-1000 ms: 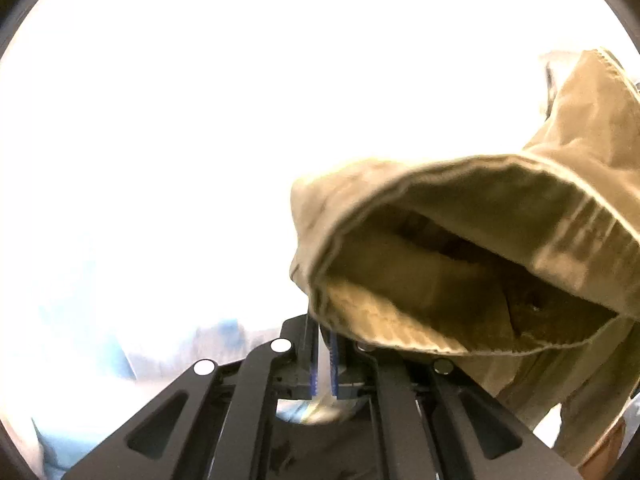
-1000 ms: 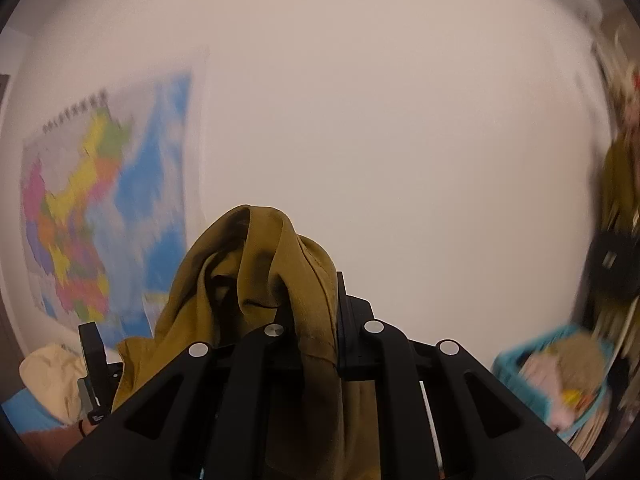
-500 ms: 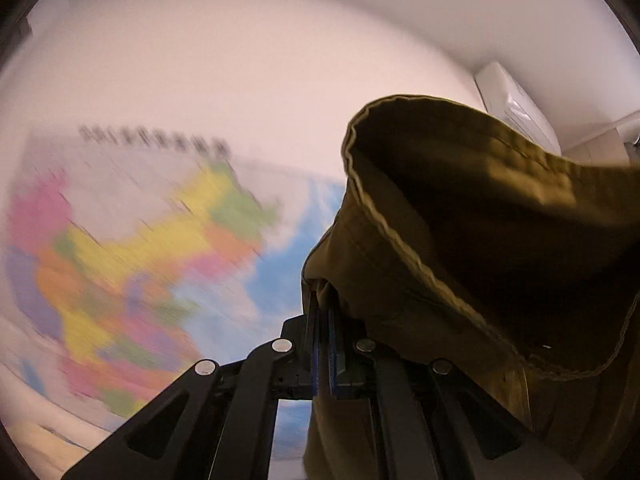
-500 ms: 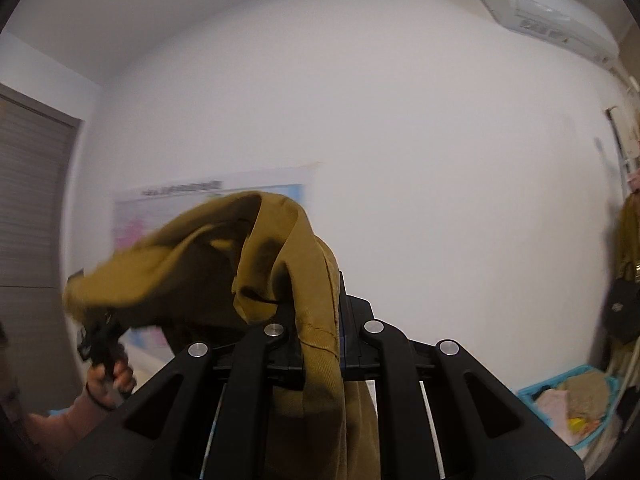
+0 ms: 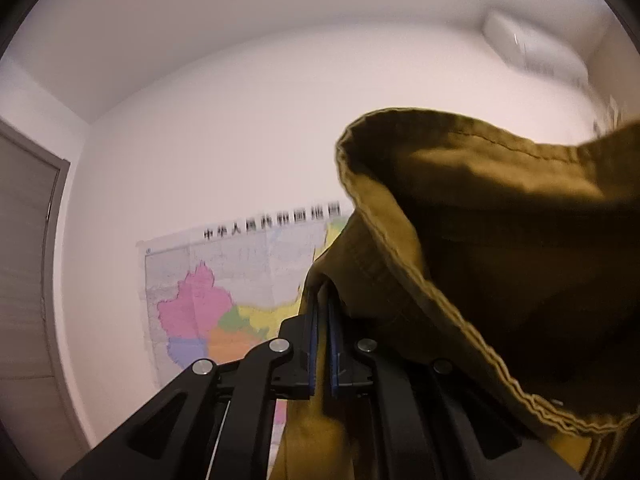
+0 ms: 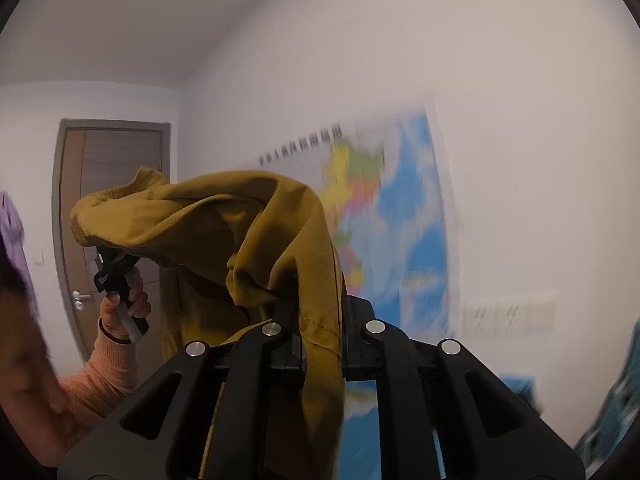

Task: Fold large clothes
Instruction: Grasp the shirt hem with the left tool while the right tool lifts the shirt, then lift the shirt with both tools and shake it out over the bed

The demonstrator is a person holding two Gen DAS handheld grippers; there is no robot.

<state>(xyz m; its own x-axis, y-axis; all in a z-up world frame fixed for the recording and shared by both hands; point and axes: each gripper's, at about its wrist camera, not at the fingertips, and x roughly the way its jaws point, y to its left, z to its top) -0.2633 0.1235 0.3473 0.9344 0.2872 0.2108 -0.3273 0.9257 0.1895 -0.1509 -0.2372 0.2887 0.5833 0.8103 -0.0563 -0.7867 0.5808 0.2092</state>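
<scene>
Both grippers are clamped on the mustard garment point(image 6: 256, 224), held up in the air. The left gripper point(image 5: 323, 304) pinches a hem, cloth billowing toward 3 o'clock. The right gripper point(image 6: 320, 300) grips a fold, with a map point(image 6: 400, 208) at 1 o'clock.

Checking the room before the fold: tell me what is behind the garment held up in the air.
Behind the mustard garment hangs a wall map, beside a brown door in the right wrist view. The garment covers part of the map.
</scene>
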